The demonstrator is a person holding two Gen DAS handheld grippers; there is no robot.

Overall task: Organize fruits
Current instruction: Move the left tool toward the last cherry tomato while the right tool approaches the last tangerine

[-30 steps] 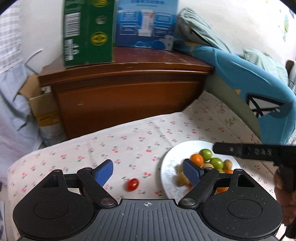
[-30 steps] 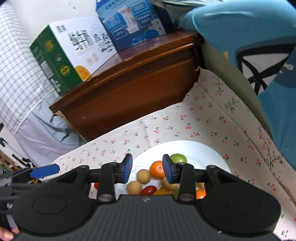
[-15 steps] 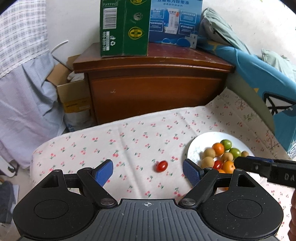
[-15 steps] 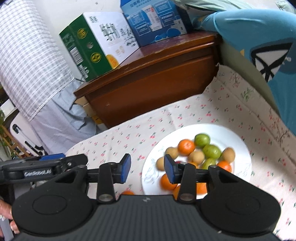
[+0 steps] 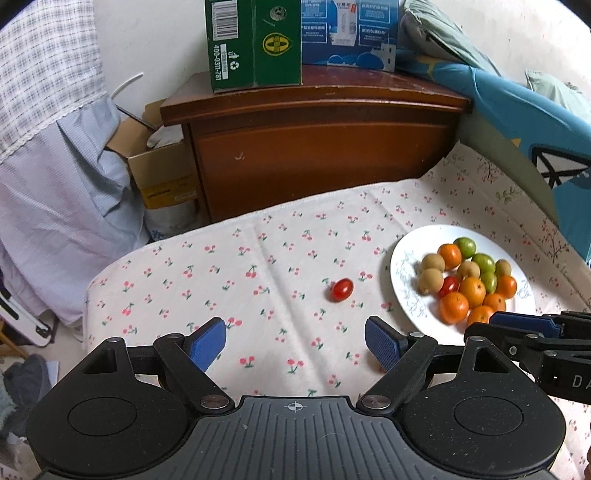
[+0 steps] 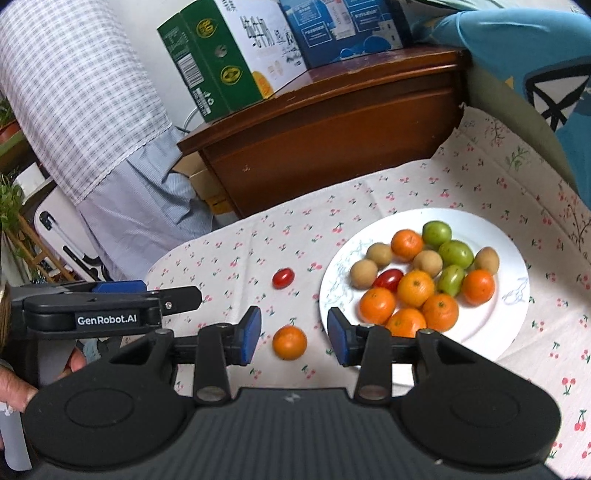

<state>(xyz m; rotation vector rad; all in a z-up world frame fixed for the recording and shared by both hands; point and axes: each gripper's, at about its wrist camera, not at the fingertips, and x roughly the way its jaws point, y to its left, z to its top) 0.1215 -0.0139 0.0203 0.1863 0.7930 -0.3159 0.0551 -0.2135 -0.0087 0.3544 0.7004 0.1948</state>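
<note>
A white plate (image 5: 402,266) (image 6: 495,332) holds several oranges, green fruits, tan round fruits and one red tomato. A loose red cherry tomato (image 5: 341,289) (image 6: 283,277) lies on the cherry-print cloth left of the plate. A loose orange (image 6: 289,342) lies on the cloth between my right gripper's fingers. My right gripper (image 6: 293,338) is open and empty, above the cloth. My left gripper (image 5: 295,345) is wide open and empty, nearer than the tomato. The right gripper shows at the left wrist view's right edge (image 5: 532,332).
A wooden nightstand (image 5: 317,147) with a green box (image 5: 255,40) and a blue box (image 5: 351,33) stands behind the cloth. A cardboard box (image 5: 162,177) and hanging fabric are at left. A blue cushion (image 5: 517,122) borders the right side.
Both grippers have pulled back and risen, so more of the cloth shows. The loose orange has come into the right wrist view between the fingers. The right gripper has opened slightly wider.
</note>
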